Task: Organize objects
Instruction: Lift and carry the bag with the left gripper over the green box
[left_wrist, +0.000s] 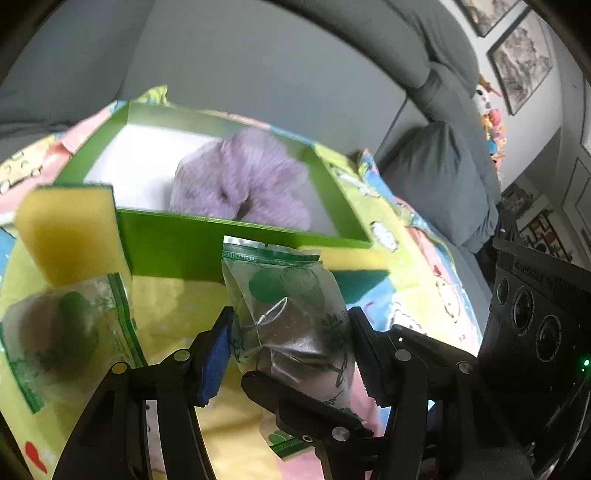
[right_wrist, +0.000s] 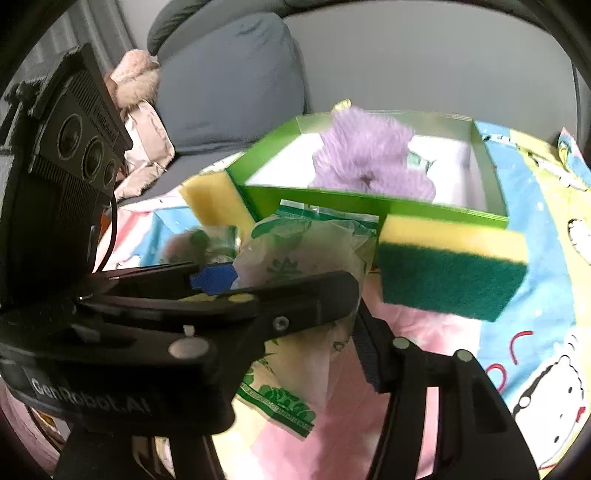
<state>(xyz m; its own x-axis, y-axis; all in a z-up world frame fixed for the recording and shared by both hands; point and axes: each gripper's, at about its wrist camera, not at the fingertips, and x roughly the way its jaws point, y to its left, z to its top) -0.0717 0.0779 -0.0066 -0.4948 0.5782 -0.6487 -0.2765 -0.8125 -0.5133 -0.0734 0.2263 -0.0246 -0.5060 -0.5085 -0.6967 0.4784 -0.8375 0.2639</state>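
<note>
Both tools grip one green-printed packet (left_wrist: 291, 314), raised just before green box (left_wrist: 236, 251). Left gripper (left_wrist: 291, 350) and right gripper (right_wrist: 295, 306) each half-closed, pads pressing its sides. Purple scrunchie (left_wrist: 240, 177) already boxed. Step: carrying packet over. Next likely: clear near wall, lower inside, let go.

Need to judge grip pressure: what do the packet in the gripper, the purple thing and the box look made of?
Packet: thin clear plastic film, glossy, with green print; it creases and glints.
Purple thing: soft fuzzy fabric, matte, gathered in folds, probably a plush scrunchie.
Box: green with a white inside, flat thin walls and sharp edges; looks like smooth cardboard.
</note>
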